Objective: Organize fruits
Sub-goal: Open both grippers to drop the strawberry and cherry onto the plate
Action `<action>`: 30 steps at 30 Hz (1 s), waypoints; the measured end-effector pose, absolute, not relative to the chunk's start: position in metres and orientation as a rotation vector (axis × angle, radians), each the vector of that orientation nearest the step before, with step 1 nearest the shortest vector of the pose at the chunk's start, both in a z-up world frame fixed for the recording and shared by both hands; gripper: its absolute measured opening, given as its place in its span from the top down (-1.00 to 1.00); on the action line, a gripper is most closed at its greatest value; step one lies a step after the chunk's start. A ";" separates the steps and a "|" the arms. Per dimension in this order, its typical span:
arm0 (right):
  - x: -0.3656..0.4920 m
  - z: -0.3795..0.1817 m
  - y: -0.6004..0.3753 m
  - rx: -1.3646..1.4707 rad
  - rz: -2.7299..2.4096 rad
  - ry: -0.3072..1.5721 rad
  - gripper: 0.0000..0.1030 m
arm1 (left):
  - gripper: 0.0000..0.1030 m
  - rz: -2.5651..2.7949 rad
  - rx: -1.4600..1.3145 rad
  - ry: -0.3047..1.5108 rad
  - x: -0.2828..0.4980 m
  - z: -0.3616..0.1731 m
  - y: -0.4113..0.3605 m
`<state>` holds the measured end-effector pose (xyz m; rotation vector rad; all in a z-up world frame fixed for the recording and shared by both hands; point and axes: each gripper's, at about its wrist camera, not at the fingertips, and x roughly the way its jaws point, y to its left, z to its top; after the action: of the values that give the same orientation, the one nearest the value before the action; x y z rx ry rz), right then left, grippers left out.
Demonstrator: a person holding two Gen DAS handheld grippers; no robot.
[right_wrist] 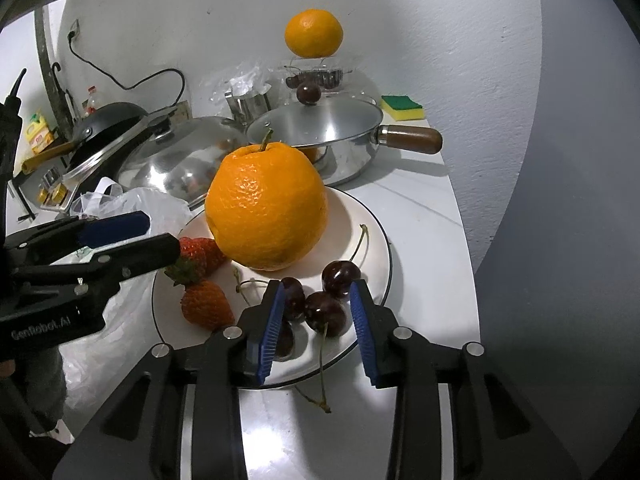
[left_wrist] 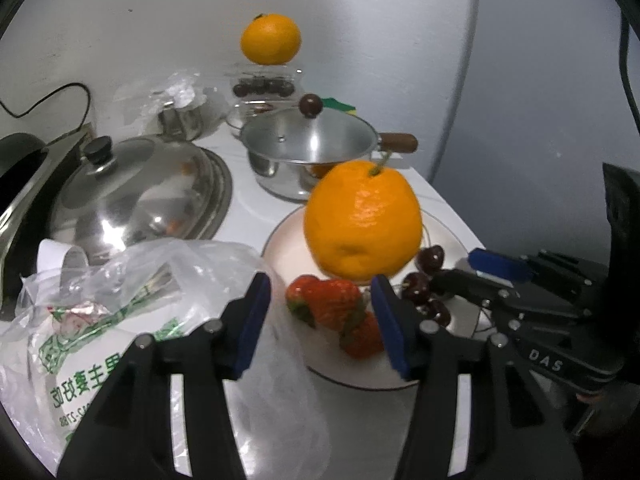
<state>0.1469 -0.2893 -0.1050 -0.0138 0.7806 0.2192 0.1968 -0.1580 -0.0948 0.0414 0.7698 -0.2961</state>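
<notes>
Jaws of both grippers parted and empty, left gripper (left_wrist: 320, 312) over strawberries (left_wrist: 332, 304), right gripper (right_wrist: 316, 320) straddling cherries (right_wrist: 324, 312).

Both views are lit brightly from above and in front, with a cold white cast. Hard glare is seen on the steel dome lid (left_wrist: 136, 196) and the pan lid (right_wrist: 320, 120), and a small sheen on the large orange (right_wrist: 266, 208). The white counter (right_wrist: 424, 240) is nearly blown out. A broad grey shadow is cast on the wall at right. Straight lines are bent by fisheye distortion, and the corners are vignetted black. Far objects are rendered slightly soft.
</notes>
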 end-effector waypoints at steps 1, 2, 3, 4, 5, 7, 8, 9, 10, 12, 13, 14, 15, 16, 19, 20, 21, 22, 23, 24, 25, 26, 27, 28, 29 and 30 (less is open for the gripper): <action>0.146 -0.105 -0.289 -0.013 0.219 0.781 0.29 | -0.04 -0.286 0.045 0.769 0.197 -0.095 -0.157; 0.147 -0.105 -0.289 -0.014 0.219 0.780 0.29 | -0.04 -0.270 0.051 0.771 0.198 -0.096 -0.155; 0.147 -0.105 -0.289 -0.014 0.220 0.781 0.29 | -0.04 -0.249 0.058 0.778 0.199 -0.098 -0.153; 0.146 -0.104 -0.289 -0.014 0.220 0.780 0.29 | -0.04 -0.234 0.058 0.790 0.201 -0.100 -0.151; 0.146 -0.104 -0.289 -0.014 0.220 0.780 0.29 | -0.04 -0.228 0.052 0.798 0.203 -0.102 -0.149; 0.146 -0.104 -0.289 -0.014 0.219 0.779 0.29 | -0.04 -0.215 0.048 0.803 0.202 -0.103 -0.146; 0.145 -0.103 -0.289 -0.014 0.219 0.778 0.29 | -0.04 -0.212 0.053 0.807 0.201 -0.104 -0.145; 0.144 -0.103 -0.289 -0.014 0.218 0.777 0.29 | -0.04 -0.211 0.057 0.811 0.201 -0.105 -0.145; 0.144 -0.102 -0.289 -0.013 0.217 0.777 0.29 | -0.04 -0.210 0.060 0.816 0.200 -0.107 -0.145; 0.144 -0.102 -0.289 -0.014 0.218 0.777 0.29 | -0.04 -0.208 0.062 0.826 0.197 -0.109 -0.143; 0.144 -0.102 -0.289 -0.013 0.219 0.776 0.29 | -0.04 -0.205 0.063 0.830 0.196 -0.110 -0.142; 0.143 -0.102 -0.289 -0.012 0.220 0.775 0.29 | -0.04 -0.204 0.062 0.832 0.194 -0.111 -0.142; 0.143 -0.101 -0.289 -0.012 0.220 0.774 0.29 | -0.04 -0.204 0.062 0.833 0.192 -0.111 -0.141; 0.142 -0.100 -0.288 -0.012 0.220 0.773 0.29 | -0.04 -0.204 0.062 0.834 0.191 -0.111 -0.140; 0.138 -0.098 -0.286 -0.015 0.222 0.770 0.29 | -0.04 -0.204 0.062 0.830 0.186 -0.109 -0.138; 0.137 -0.097 -0.285 -0.016 0.223 0.768 0.29 | -0.04 -0.204 0.061 0.826 0.184 -0.107 -0.137; 0.136 -0.097 -0.284 -0.018 0.223 0.767 0.29 | -0.04 -0.203 0.061 0.823 0.183 -0.106 -0.137; 0.134 -0.095 -0.282 -0.020 0.224 0.764 0.29 | -0.04 -0.203 0.060 0.820 0.181 -0.105 -0.137; 0.133 -0.094 -0.281 -0.021 0.224 0.762 0.29 | -0.04 -0.204 0.059 0.817 0.179 -0.104 -0.136; 0.132 -0.093 -0.280 -0.023 0.223 0.760 0.29 | -0.04 -0.205 0.058 0.813 0.177 -0.102 -0.135; 0.130 -0.092 -0.280 -0.024 0.223 0.757 0.29 | -0.04 -0.206 0.058 0.809 0.175 -0.101 -0.135; 0.128 -0.090 -0.279 -0.026 0.222 0.754 0.29 | -0.04 -0.207 0.057 0.807 0.174 -0.099 -0.134; 0.127 -0.089 -0.278 -0.027 0.220 0.753 0.29 | -0.04 -0.208 0.055 0.804 0.172 -0.098 -0.133; 0.125 -0.088 -0.277 -0.028 0.220 0.751 0.29 | -0.04 -0.209 0.055 0.801 0.170 -0.096 -0.133; 0.123 -0.087 -0.276 -0.030 0.219 0.748 0.29 | -0.04 -0.210 0.054 0.797 0.169 -0.095 -0.132; 0.120 -0.086 -0.275 -0.032 0.217 0.746 0.29 | -0.04 -0.211 0.052 0.793 0.166 -0.093 -0.131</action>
<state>0.1203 -0.2746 -0.0857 -0.0322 0.7460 0.2174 0.1664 -0.1315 -0.0933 0.0522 0.7934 -0.2105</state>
